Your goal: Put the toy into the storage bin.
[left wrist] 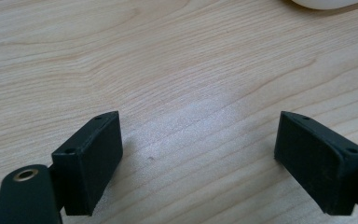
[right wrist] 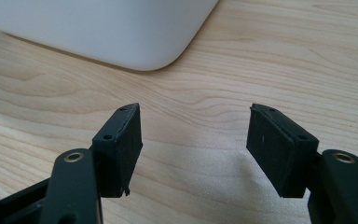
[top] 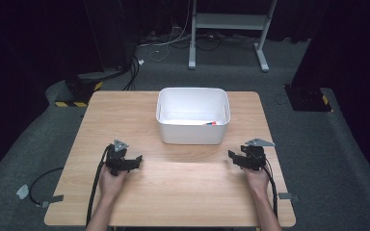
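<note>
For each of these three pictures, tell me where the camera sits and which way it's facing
High view: above the person's side, looking forward and down on the wooden table and white bin; forearms, left gripper and right gripper show.
Left gripper view: rides that gripper, looking along its parted jaws at bare tabletop; the bin's edge shows at the top.
Right gripper view: rides that gripper, jaws apart with nothing between them, facing the bin's rounded corner.
Shared: all three show bin and tabletop.

You'll find no readable text, label, brand or number here; the yellow-and-black hazard stripes [top: 73, 103] on the dark floor bases are only a marking.
</note>
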